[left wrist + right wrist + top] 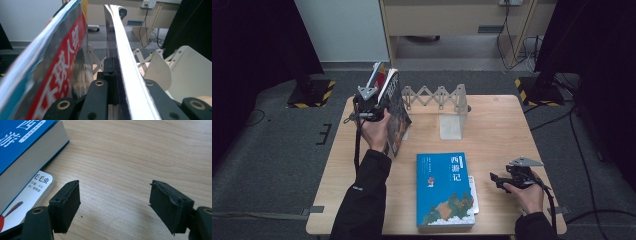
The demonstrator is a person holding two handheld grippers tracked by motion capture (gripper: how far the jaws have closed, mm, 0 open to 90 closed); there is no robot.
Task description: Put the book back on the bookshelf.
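High view: I'm clamping my left tool (379, 102) on a book (396, 112), lifting it beside the rack (447, 102); my right tool (498, 180) is resting wide open on the table (497, 130).

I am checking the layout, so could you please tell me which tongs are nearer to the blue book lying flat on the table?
Right. The right tongs rest open just beside the blue book; the left tongs hold a dark book farther back.
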